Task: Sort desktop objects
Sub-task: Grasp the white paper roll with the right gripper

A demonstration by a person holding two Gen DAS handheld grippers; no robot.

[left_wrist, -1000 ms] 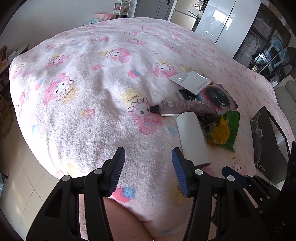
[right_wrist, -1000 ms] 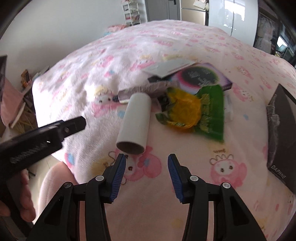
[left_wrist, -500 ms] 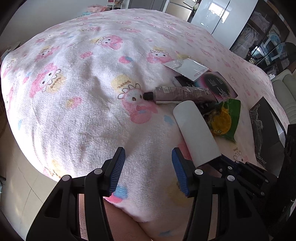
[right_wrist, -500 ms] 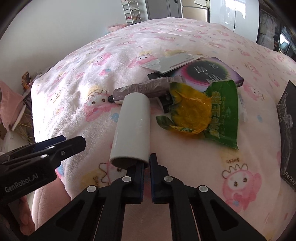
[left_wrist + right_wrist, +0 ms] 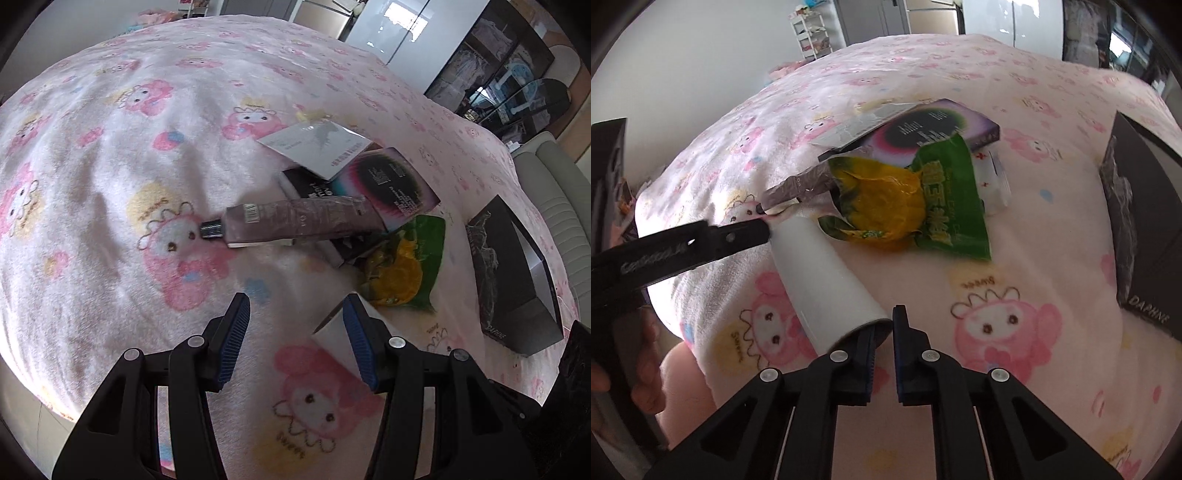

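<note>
Left wrist view: left gripper (image 5: 295, 338) spread wide, holding nothing, low over the pink blanket (image 5: 110, 184) near its front edge. Beyond, toward the middle: brown tube (image 5: 295, 221), white card (image 5: 317, 142), purple booklet (image 5: 388, 181), green-yellow packet (image 5: 406, 266), all heaped and unsorted. Black box (image 5: 513, 273) alone by the right edge.

Right wrist view: right gripper (image 5: 884, 350) pinching the rim of the white roll (image 5: 820, 269), tilted off the blanket near the front edge. Judged barely begun: one item in hand, none visibly placed, the heap left to sort.
</note>
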